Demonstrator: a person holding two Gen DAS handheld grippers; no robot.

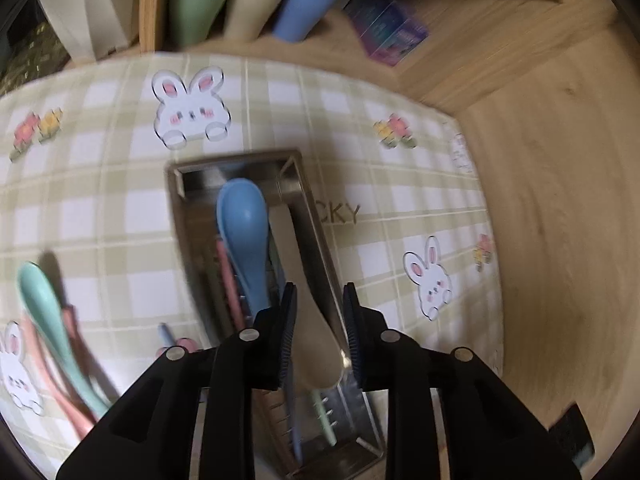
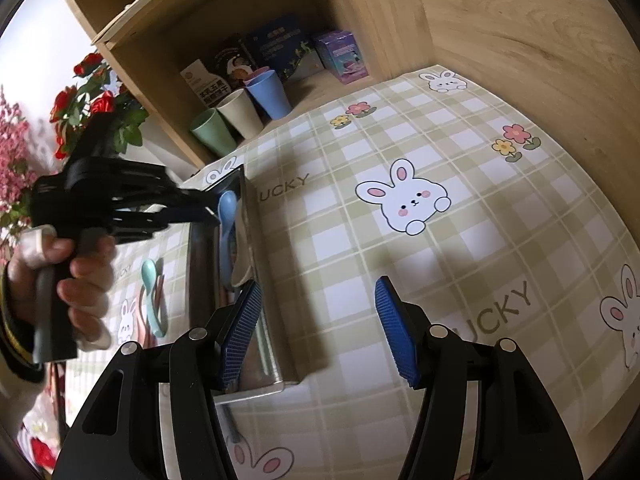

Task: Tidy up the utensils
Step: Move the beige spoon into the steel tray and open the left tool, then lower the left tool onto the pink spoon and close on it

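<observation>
A shiny rectangular metal tray (image 1: 312, 216) lay on the checked, bunny-printed tabletop (image 1: 120, 216), holding a smooth blue plastic spoon (image 1: 244, 232) and a beige spoon (image 1: 312, 340). The left tongs (image 1: 320, 332) stood apart around the beige spoon's bowl, not clamping it. The right tongs (image 2: 320, 328) gaped wide beside the tray, ribbed blue pads (image 2: 396, 332) empty.

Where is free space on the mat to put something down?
The checked mat lies bare right of the metal utensil box, out to the wooden wall. Left of the box it is crowded: the teal spoon and pink utensils lie there.
</observation>
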